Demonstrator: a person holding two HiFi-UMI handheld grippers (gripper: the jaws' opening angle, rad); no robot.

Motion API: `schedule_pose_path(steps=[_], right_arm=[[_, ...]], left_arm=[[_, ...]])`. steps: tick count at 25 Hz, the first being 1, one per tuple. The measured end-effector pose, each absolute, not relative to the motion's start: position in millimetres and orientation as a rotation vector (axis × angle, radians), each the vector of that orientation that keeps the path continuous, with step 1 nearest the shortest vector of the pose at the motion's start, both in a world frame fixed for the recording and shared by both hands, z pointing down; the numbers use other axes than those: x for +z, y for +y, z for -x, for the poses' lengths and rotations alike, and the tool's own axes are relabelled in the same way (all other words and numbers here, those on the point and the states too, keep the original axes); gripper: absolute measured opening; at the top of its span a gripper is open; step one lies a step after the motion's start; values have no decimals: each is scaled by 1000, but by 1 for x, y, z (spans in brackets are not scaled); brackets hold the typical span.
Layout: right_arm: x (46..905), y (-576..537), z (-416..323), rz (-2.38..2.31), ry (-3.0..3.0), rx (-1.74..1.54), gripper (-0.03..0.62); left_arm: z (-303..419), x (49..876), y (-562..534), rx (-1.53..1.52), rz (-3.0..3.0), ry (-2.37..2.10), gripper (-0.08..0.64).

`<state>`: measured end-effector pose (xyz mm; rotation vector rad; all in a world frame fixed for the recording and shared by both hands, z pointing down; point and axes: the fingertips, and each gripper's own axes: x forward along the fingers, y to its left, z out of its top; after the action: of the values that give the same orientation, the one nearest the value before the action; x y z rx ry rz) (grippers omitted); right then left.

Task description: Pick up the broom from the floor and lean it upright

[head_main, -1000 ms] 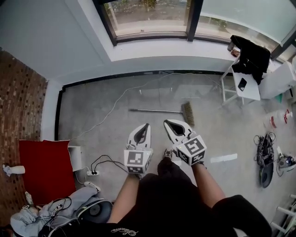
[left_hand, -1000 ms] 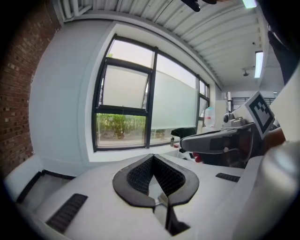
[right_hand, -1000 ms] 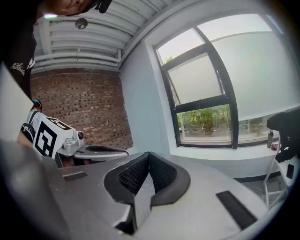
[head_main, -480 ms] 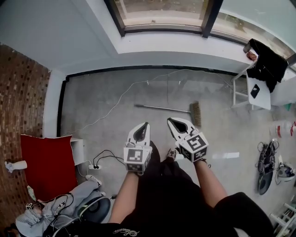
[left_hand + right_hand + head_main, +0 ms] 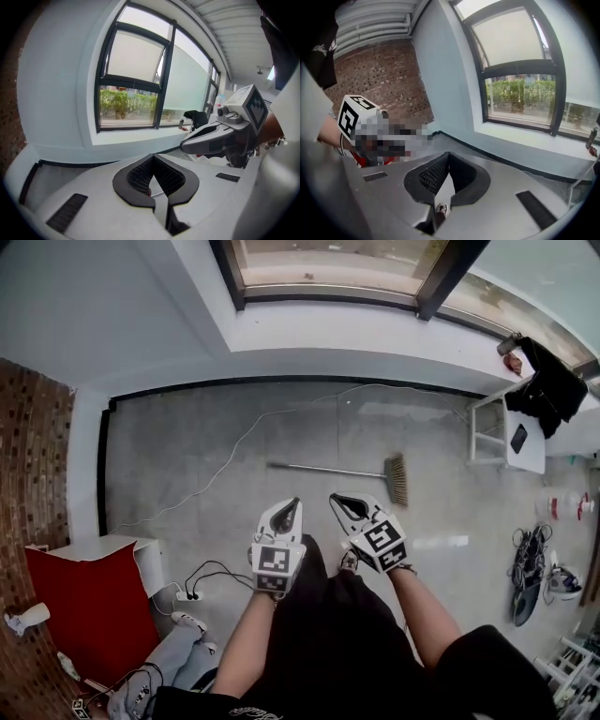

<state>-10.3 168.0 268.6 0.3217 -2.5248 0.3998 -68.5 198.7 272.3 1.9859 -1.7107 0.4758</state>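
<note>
The broom (image 5: 330, 470) lies flat on the grey floor, its thin metal handle pointing left and its tan brush head (image 5: 397, 480) at the right. In the head view both grippers hang side by side over the floor just short of the broom, clear of it. My left gripper (image 5: 292, 506) is shut and empty, and its own view (image 5: 153, 157) shows the pads meeting at the tip. My right gripper (image 5: 336, 500) is shut too, with nothing between its pads (image 5: 449, 153). It also shows at the right of the left gripper view (image 5: 211, 139).
A white cable (image 5: 239, 448) trails across the floor left of the broom. A power strip with black leads (image 5: 188, 594) and a red panel (image 5: 84, 601) lie at the left. A white table (image 5: 511, 432) with a dark garment stands at the right, below the window wall.
Both grippers have moved forward and down together, still shut and side by side. The view has shifted toward the window wall. The broom has not moved.
</note>
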Motion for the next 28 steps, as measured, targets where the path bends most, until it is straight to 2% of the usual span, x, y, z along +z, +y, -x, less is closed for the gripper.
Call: schedule_pose_path(steps=[7,10,14,22,28], right_arm=[[365,154,45,-174,-2360,287,8],[420,146,53,-84,-2290,146,8],[504,142,63,-1,-2218,137,8],[644,105,54,117,-2095,89,8],[755,86,55,270,-2022,-84,8]], left_arm=[[105,355,175,517,-1956,-1602,6],[107,402,163,531,-1941,-1560,6],[115,467,153,584,-1909,-1523,6],[123,585,118,582,-1800,-1546,6],[121,672,109,575,-1714,-1639,5]])
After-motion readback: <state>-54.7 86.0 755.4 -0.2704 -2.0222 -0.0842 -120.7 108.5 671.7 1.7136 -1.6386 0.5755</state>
